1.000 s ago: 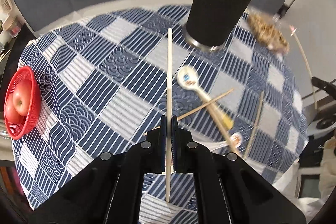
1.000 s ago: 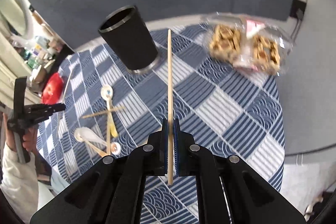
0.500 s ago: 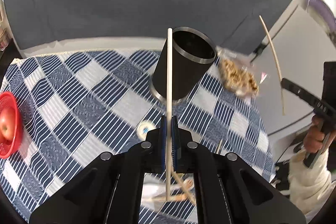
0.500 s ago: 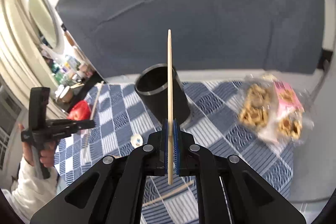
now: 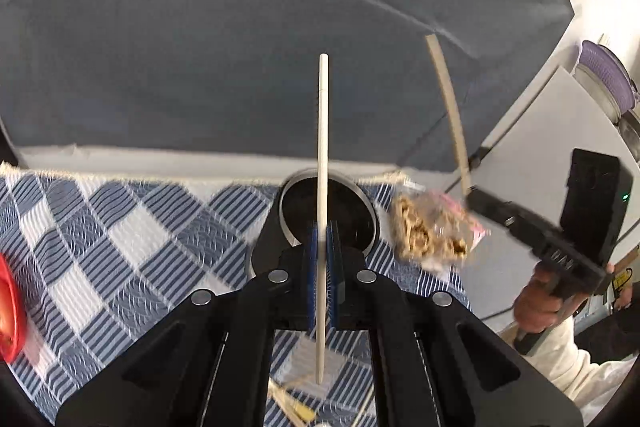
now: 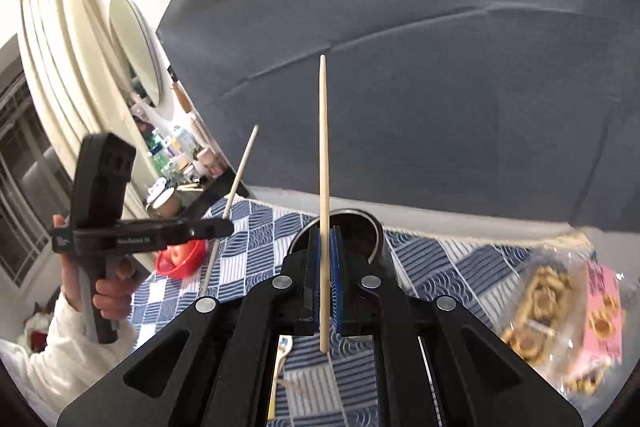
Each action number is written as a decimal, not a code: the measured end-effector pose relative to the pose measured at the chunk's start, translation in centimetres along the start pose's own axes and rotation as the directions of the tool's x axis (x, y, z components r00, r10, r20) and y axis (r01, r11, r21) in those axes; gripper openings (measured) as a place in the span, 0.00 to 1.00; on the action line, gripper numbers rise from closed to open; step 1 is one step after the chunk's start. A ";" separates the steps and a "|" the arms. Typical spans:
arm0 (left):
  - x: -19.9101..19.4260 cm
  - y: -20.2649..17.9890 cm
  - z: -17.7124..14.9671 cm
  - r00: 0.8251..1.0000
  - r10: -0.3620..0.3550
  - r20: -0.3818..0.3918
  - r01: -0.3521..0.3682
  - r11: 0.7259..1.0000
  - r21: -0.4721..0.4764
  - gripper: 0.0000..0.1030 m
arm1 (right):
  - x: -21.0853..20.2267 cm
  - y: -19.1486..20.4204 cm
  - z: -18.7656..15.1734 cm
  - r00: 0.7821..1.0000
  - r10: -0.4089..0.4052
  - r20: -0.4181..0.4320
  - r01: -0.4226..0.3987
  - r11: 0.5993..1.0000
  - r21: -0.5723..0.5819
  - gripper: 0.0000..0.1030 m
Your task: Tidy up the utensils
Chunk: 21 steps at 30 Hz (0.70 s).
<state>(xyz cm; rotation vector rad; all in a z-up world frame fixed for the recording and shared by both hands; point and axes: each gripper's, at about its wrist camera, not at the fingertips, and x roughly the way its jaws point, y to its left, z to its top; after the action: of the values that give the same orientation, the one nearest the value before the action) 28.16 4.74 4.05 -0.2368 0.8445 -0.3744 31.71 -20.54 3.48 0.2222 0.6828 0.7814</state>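
left gripper clamps a pale chopstick low on its shaft; right gripper clamps a wooden one likewise, both raised before the black cup. light, stiff, slim sticks likely pivot unless pinched mid-shaft. a second ago both hung lower over the checked cloth; now the cup's mouth sits just behind the tips.

A pale white chopstick is standing upright in the left-wrist view, its tip rising over the open mouth of the dark cylindrical holder. A tan wooden chopstick is standing likewise above the same metal-rimmed holder. The holder is sitting upright on the blue checked cloth.
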 end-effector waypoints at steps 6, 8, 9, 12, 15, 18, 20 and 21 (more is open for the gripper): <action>2.0 0.5 3.3 0.996 0.014 0.085 -0.011 0.999 -0.032 0.05 | 3.7 -1.8 1.5 0.997 0.077 0.019 -0.077 0.997 0.011 0.05; 2.4 0.6 4.0 0.992 -0.003 0.124 0.008 0.999 -0.041 0.05 | 4.9 -2.1 1.9 0.995 0.093 0.021 -0.093 0.996 0.004 0.05; 2.5 0.7 4.3 0.991 -0.019 0.134 0.026 0.999 -0.047 0.05 | 5.3 -2.2 2.0 0.995 0.102 0.023 -0.102 0.995 0.005 0.05; 3.2 1.1 4.9 0.985 -0.043 0.167 0.054 0.997 -0.061 0.05 | 6.3 -2.6 2.0 0.993 0.113 0.043 -0.113 0.994 0.005 0.05; 4.3 1.7 5.0 0.984 -0.059 0.170 0.074 0.994 -0.082 0.05 | 7.3 -3.1 1.7 0.990 0.138 0.034 -0.138 0.990 0.000 0.05; 5.9 2.6 4.7 0.985 -0.068 0.161 0.088 0.989 -0.121 0.05 | 8.5 -3.7 1.2 0.992 0.130 0.009 -0.130 0.992 -0.005 0.05; 6.9 2.9 4.1 0.985 -0.085 0.153 0.105 0.985 -0.133 0.05 | 9.1 -4.1 0.7 0.992 0.127 -0.009 -0.127 0.992 -0.004 0.05; 7.2 3.0 3.9 0.986 -0.080 0.146 0.100 0.986 -0.133 0.05 | 9.2 -4.2 0.5 0.992 0.128 -0.016 -0.128 0.992 -0.002 0.05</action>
<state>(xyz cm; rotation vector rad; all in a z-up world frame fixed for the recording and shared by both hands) 36.24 4.69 0.61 -0.4280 0.7230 -0.3790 39.10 -16.89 -2.36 0.2594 0.6870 0.9080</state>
